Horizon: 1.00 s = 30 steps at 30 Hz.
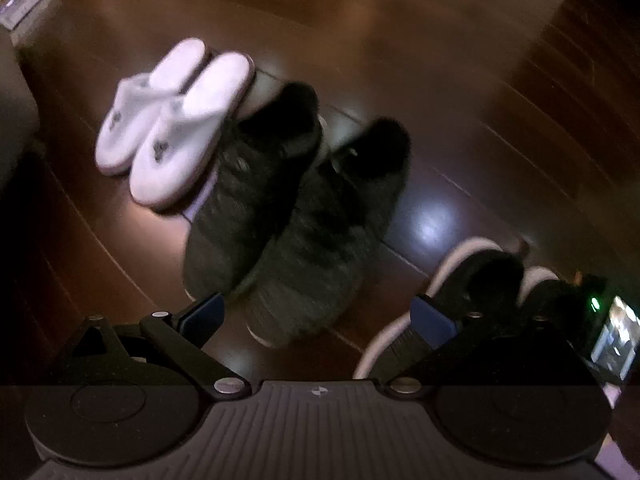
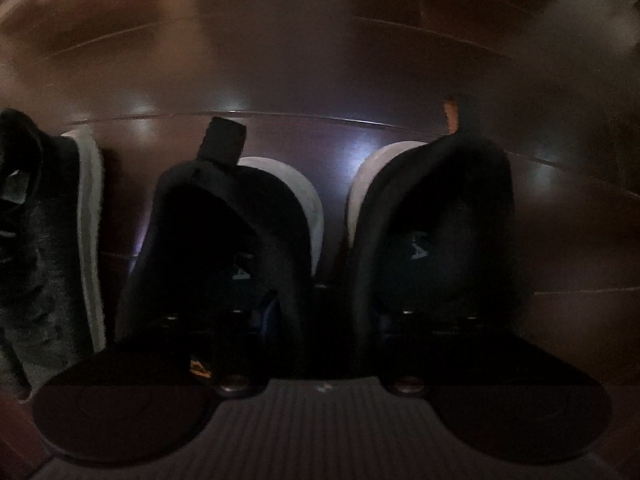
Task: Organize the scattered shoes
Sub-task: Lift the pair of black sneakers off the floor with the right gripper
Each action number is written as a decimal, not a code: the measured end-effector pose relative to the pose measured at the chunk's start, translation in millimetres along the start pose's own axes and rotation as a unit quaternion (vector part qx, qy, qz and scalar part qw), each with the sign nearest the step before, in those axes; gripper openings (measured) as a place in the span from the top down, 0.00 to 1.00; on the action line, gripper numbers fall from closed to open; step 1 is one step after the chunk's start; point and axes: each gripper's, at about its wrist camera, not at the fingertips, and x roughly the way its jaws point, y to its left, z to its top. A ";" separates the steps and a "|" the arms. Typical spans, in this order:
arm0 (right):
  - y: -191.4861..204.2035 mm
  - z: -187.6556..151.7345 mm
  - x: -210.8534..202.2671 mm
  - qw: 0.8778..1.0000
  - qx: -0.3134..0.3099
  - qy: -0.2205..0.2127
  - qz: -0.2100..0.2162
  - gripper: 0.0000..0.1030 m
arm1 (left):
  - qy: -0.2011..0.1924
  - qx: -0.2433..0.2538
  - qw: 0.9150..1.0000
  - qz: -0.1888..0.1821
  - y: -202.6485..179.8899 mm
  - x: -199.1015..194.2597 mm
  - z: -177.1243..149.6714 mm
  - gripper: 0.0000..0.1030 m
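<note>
Left tongs (image 1: 318, 316) spread, empty; right tongs' state unclear; grey sneakers (image 1: 280, 216) toes toward camera.

Both pictures are dim and blurry. White glare spots shine on the dark wooden floor (image 1: 432, 226). The edges bend and go black. The right view is darkest.

Floor count: two white flat slippers (image 1: 168, 124); two dark grey knit sneakers (image 1: 280, 216); two black white-soled shoes (image 2: 432, 236), side by side. Six in all.
</note>
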 end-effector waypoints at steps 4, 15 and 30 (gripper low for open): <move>-4.6 -7.9 -0.7 1.000 -0.013 -0.003 0.016 0.49 | 0.006 0.025 1.000 -0.006 -18.1 -1.7 -16.4 0.02; -15.4 -31.3 -6.5 0.999 -0.024 -0.034 0.023 0.61 | 0.008 0.044 0.999 -0.008 -40.7 -3.0 -36.8 0.02; -39.7 -38.5 -15.4 0.998 -0.014 -0.056 0.040 0.80 | 0.006 0.049 0.999 0.007 -46.2 -0.6 -42.8 0.02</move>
